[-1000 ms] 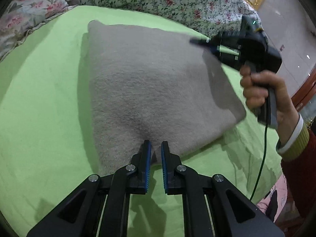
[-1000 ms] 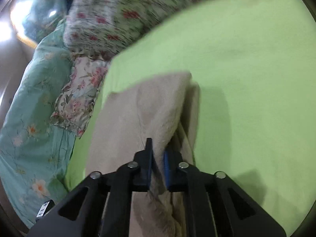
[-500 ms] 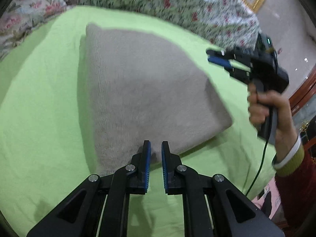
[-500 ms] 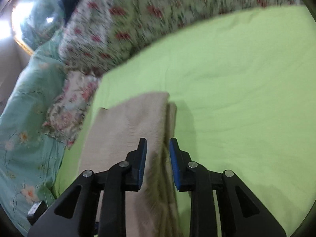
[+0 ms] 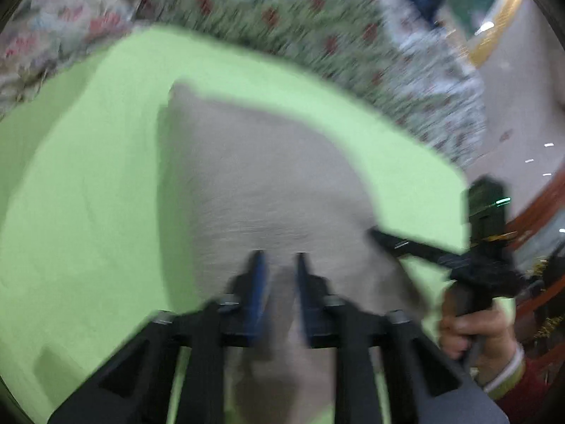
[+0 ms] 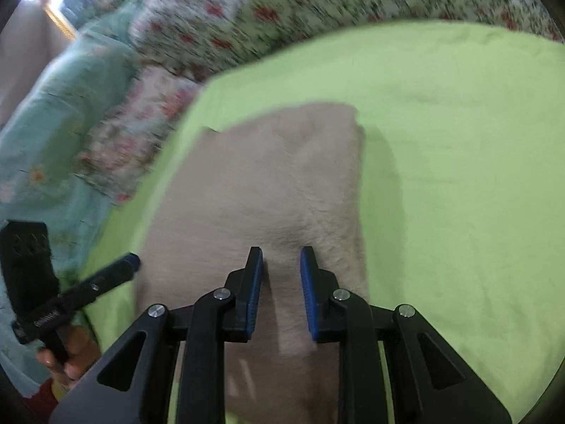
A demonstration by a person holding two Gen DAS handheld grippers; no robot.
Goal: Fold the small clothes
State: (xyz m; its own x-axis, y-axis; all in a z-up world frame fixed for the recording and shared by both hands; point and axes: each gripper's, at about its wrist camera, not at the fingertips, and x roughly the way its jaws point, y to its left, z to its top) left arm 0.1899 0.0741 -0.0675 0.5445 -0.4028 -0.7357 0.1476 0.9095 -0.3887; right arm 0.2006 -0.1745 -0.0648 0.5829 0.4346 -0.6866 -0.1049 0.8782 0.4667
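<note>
A folded beige fleece cloth (image 5: pixel 268 183) lies flat on the green sheet (image 5: pixel 88 183); it also shows in the right wrist view (image 6: pixel 268 183). My left gripper (image 5: pixel 280 265) is open with a small gap, hovering over the cloth's near edge, holding nothing. My right gripper (image 6: pixel 281 261) is open over the cloth's near right part, empty. The right gripper also shows in the left wrist view (image 5: pixel 385 238) at the cloth's right edge. The left gripper shows in the right wrist view (image 6: pixel 130 263) at the lower left. The left view is motion-blurred.
A floral quilt (image 6: pixel 317 3) is heaped along the far side of the bed. A teal floral cover (image 6: pixel 53 113) and a floral pillow (image 6: pixel 137 134) lie at the left. The floor and a wooden bed frame (image 5: pixel 540 208) are at the right.
My right gripper let go of the cloth's corner and opened; the cloth dropped flat. My left gripper opened slightly and both grippers drew back toward the near edge.
</note>
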